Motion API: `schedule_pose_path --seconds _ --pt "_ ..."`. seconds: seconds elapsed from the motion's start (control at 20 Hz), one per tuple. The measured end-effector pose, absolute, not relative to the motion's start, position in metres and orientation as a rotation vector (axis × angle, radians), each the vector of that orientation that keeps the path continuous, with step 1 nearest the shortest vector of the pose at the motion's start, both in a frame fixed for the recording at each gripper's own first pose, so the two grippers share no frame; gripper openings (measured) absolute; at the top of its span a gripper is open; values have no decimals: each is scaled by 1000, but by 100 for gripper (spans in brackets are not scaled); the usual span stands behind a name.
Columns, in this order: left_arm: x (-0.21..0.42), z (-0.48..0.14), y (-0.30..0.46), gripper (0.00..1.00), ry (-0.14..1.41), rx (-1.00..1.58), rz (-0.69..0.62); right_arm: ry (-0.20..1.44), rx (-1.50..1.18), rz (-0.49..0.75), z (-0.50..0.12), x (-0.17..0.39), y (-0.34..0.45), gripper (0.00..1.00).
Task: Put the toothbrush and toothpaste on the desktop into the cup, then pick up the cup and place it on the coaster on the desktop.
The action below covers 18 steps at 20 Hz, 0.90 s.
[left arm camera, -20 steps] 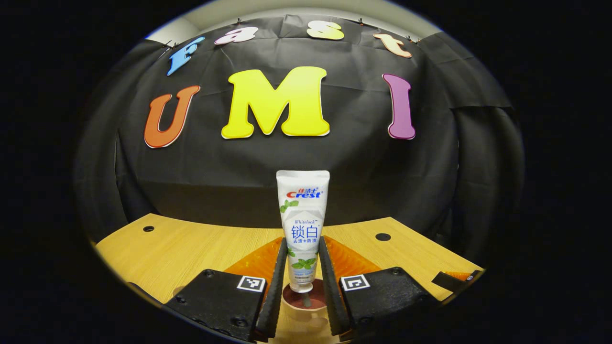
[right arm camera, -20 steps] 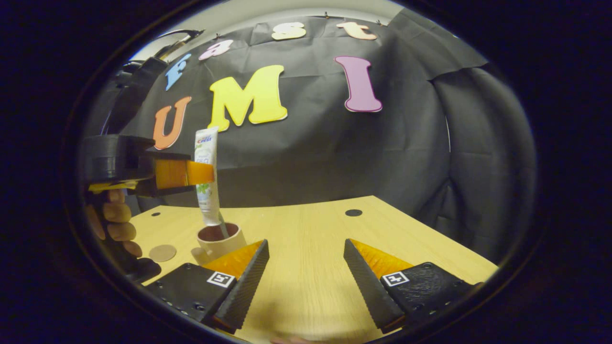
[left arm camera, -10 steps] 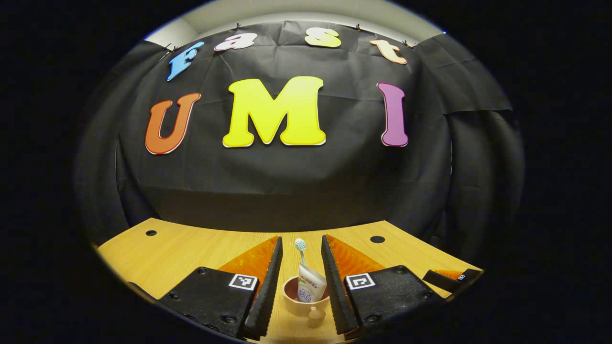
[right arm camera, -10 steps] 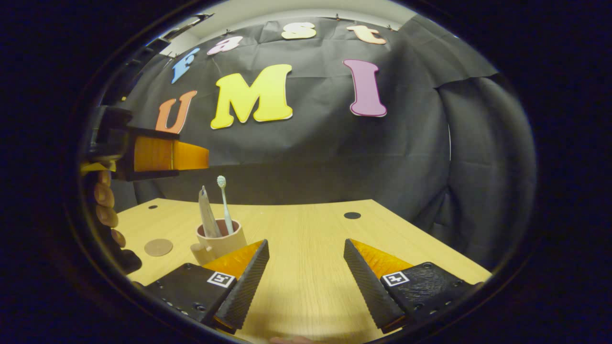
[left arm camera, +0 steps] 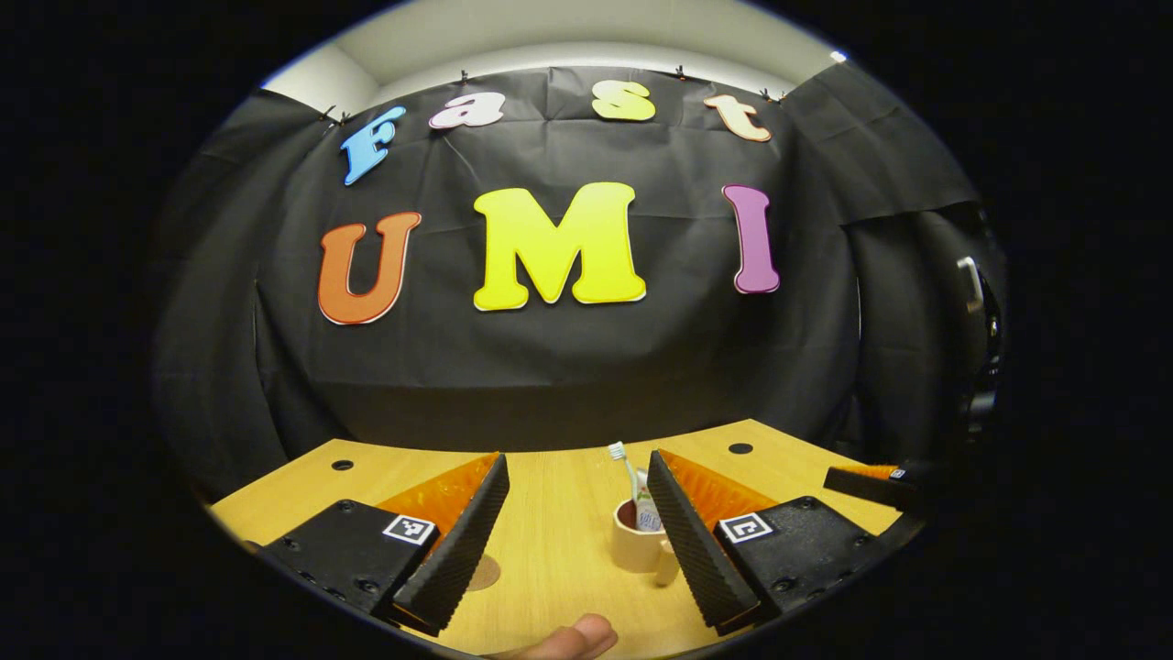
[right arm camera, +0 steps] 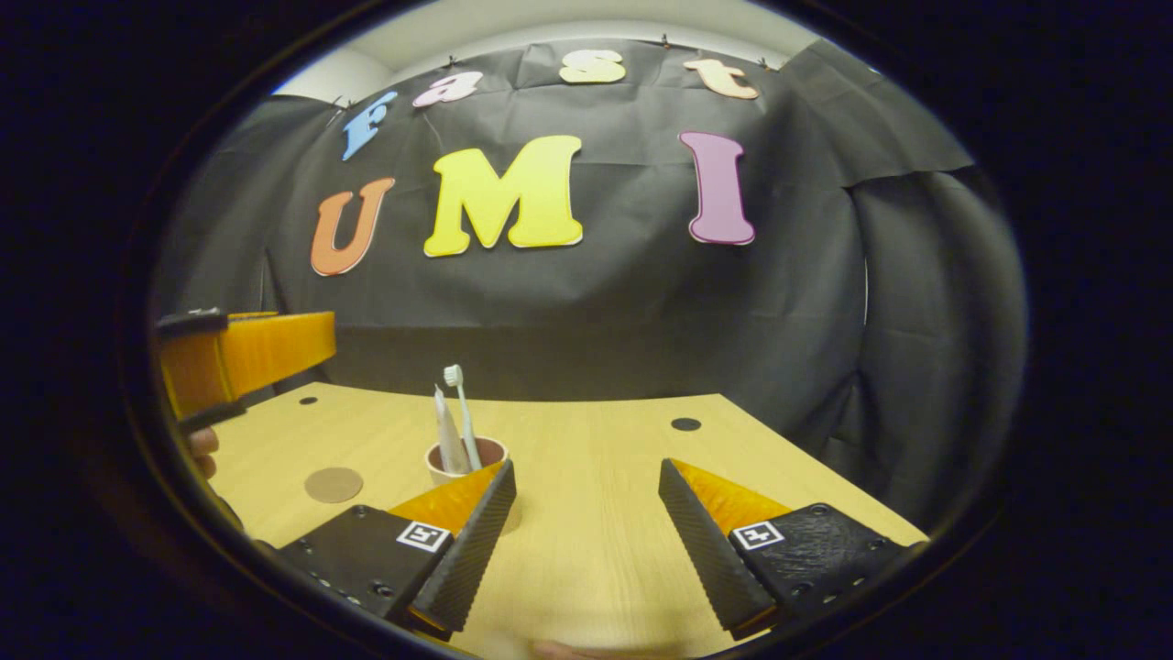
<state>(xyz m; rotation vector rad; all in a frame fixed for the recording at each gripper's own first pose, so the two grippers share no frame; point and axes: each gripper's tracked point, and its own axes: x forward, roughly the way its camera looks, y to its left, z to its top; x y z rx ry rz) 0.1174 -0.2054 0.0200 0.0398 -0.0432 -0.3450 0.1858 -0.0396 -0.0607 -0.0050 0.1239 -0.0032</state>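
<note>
Both my tongs gape wide w/ nothing held: left tongs [left arm camera: 573, 541], right tongs [right arm camera: 586, 532]. White toothbrush [right arm camera: 457, 412] & white toothpaste tube [right arm camera: 447, 438] stand in the beige handled cup [left arm camera: 640, 545] on the wooden desk [right arm camera: 586, 440]. Round brown coaster [right arm camera: 334, 484] lies apart, to its left. Risk: top-heavy cup tips if I clip the brush or pinch the rim off-centre.

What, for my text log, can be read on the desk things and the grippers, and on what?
White toothpaste tube in the beige cup: print too small to read.
Square black-and-white tags on the left gripper: patterns, no words.
Tags on the right gripper: likewise.
</note>
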Motion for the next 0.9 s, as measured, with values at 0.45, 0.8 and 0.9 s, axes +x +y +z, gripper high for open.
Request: schedule_pose_path --seconds 0.45,0.8,0.9 --pt "86 -26 -136 96 33 38 -302 303 -68 129 -77 202 34 96" --pt "72 -49 -90 97 58 44 -259 508 -104 115 -117 227 50 94" --pt "70 -54 -84 97 65 40 -258 605 -103 121 -130 237 52 94"
